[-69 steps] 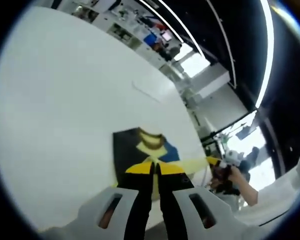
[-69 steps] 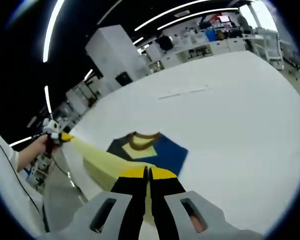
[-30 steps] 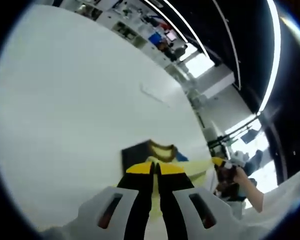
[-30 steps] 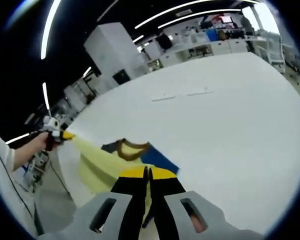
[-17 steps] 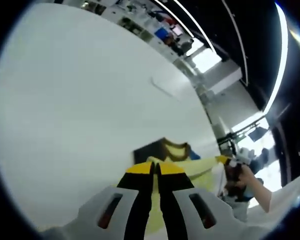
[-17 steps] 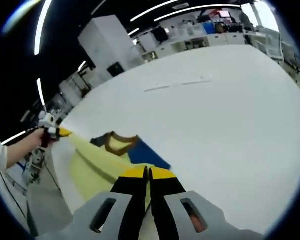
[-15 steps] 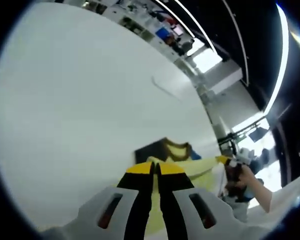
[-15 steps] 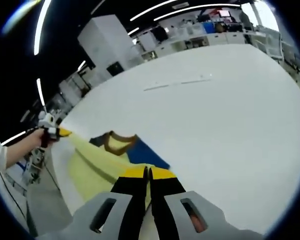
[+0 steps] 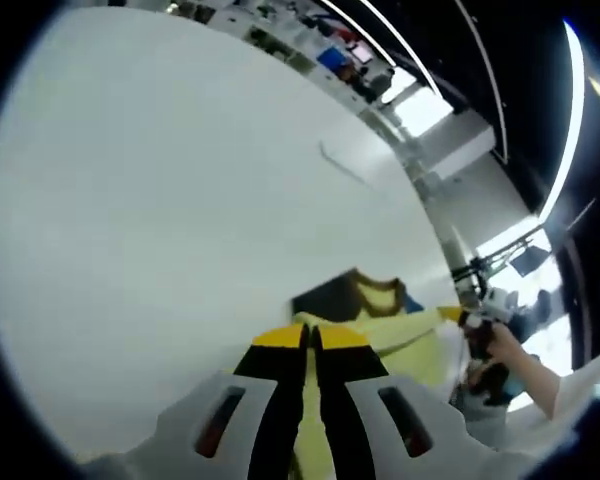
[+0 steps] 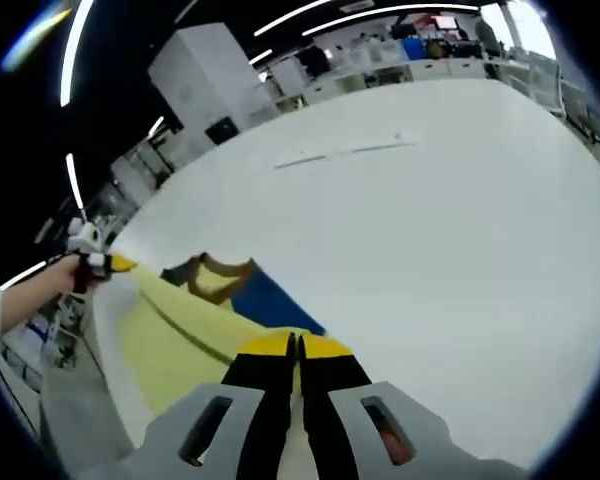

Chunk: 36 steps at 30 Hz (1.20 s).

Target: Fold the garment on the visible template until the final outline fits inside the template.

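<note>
A yellow garment with a blue panel and a brown collar lies partly on the white table. Its yellow edge is stretched in the air between my two grippers. My right gripper is shut on that edge. My left gripper is shut on the same garment, whose collar and dark panel lie just beyond it. In each view the other gripper shows, held in a hand: the left gripper and the right gripper. A thin pale template line is far off.
The same thin line marks the white table in the left gripper view. Shelves and desks and a white cabinet stand behind the table. The table edge runs beside the garment, near the person's hand.
Both views have swung. The collar end has slid across the table and more yellow cloth hangs stretched between the grippers. Both grippers stay shut on the garment.
</note>
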Each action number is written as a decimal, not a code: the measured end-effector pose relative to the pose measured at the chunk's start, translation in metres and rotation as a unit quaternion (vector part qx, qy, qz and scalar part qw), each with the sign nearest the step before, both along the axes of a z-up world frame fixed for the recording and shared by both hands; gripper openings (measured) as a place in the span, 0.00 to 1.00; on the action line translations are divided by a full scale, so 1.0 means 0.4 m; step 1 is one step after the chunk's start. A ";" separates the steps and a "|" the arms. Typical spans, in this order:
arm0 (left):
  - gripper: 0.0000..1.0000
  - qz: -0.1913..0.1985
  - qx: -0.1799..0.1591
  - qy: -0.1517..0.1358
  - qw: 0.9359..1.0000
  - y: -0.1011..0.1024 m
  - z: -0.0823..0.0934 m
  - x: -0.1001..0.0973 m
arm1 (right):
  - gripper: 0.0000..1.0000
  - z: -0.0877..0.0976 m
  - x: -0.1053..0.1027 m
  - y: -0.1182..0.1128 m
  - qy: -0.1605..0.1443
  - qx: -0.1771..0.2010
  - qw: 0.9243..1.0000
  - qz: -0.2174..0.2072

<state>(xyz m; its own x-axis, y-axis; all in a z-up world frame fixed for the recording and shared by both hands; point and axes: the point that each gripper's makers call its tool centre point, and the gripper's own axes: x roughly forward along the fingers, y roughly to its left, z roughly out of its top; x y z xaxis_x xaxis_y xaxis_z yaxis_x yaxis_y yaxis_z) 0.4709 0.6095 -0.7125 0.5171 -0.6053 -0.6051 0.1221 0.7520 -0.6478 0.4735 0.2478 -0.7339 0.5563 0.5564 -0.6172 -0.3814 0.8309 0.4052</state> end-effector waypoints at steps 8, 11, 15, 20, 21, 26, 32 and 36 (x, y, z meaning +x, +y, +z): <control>0.00 0.003 0.005 0.012 1.000 -0.001 -0.028 0.002 | 0.03 -0.037 0.002 -0.011 0.008 -0.003 1.000 -0.004; 0.00 0.003 0.006 0.016 1.000 0.000 -0.038 0.001 | 0.03 -0.045 0.004 -0.013 0.009 -0.005 1.000 -0.003; 0.00 0.002 0.011 0.019 1.000 0.001 -0.050 0.004 | 0.03 -0.055 0.007 -0.014 0.011 -0.007 1.000 -0.002; 0.00 0.000 0.017 0.023 1.000 0.001 -0.064 0.006 | 0.03 -0.060 0.010 -0.012 0.009 -0.010 1.000 0.002; 0.00 -0.001 0.018 0.023 1.000 0.001 -0.065 0.006 | 0.03 -0.061 0.010 -0.012 0.008 -0.011 1.000 0.003; 0.00 -0.003 0.021 0.025 0.999 0.003 -0.070 0.006 | 0.03 -0.064 0.010 -0.013 0.008 -0.014 1.000 0.006; 0.00 -0.007 0.027 0.027 0.999 0.001 -0.078 0.000 | 0.03 -0.069 0.009 -0.016 0.006 -0.017 1.000 0.005; 0.00 -0.008 0.028 0.028 0.999 0.001 -0.079 -0.006 | 0.03 -0.067 0.006 -0.020 0.003 -0.018 1.000 0.005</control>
